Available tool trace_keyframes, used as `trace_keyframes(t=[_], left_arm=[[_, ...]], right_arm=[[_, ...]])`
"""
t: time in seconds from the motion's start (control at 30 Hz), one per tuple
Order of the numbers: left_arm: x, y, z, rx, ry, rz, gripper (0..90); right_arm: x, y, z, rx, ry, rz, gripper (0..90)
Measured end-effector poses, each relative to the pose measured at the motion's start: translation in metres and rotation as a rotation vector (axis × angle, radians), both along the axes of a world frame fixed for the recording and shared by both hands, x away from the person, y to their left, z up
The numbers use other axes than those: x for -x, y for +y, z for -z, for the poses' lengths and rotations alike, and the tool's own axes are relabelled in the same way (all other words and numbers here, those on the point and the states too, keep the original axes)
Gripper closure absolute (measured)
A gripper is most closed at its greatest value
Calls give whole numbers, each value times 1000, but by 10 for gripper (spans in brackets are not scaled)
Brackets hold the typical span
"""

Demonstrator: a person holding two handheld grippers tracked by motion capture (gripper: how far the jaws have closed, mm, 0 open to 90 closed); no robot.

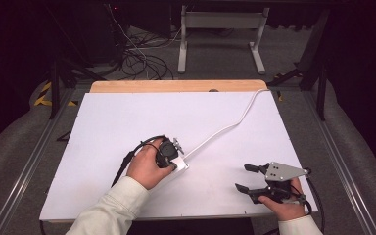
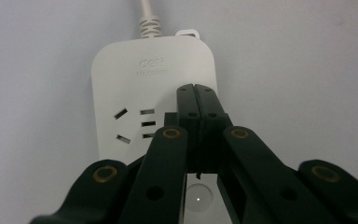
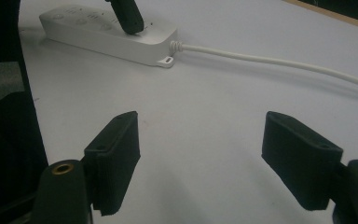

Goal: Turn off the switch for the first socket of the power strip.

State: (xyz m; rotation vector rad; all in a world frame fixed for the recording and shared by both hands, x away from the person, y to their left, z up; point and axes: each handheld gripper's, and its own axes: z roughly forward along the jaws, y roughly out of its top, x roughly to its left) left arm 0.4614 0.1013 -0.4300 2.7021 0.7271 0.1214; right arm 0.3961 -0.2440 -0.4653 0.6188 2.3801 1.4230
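Power strip [image 2: 135, 88]: mid-counter [image 1: 107, 122], cord [image 1: 230, 125] trailing away. Left claw [image 2: 196, 93]: jaws closed, empty, tips over strip's top face, probably pressing it. Right claw [image 3: 200, 154]: wide open, empty, well apart from strip. Next, likely: locate switch.

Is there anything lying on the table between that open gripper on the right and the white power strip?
Nothing visible does. Between the right gripper and the power strip lies only bare white table; the strip's cord trails off to one side.
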Motion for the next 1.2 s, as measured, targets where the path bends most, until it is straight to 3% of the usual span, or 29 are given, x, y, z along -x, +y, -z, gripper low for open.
trace_keyframes(t=[0.27,0.3,0.4,0.53,0.7,1.07,1.13,1.2], left_arm=[[2,0,0,4,-10,-15,900],[2,2,-2,37,-20,-14,900],[2,4,-9,33,-25,-23,900],[6,7,-25,91,-17,-14,900],[11,5,-39,102,-45,-3,900],[16,8,-49,148,-81,11,897],[18,9,-50,155,-97,-5,787],[20,10,-52,163,-99,5,750]], right_arm=[[0,1,0,0,0,-1,280],[1,1,0,0,-1,0,280],[1,0,-1,-5,-4,1,280],[0,-1,0,-3,-3,4,280],[0,-1,-1,-7,-4,3,280],[0,-1,0,-8,-2,5,279],[0,-1,0,-8,-3,4,279],[0,-1,-1,-9,-3,4,279]])
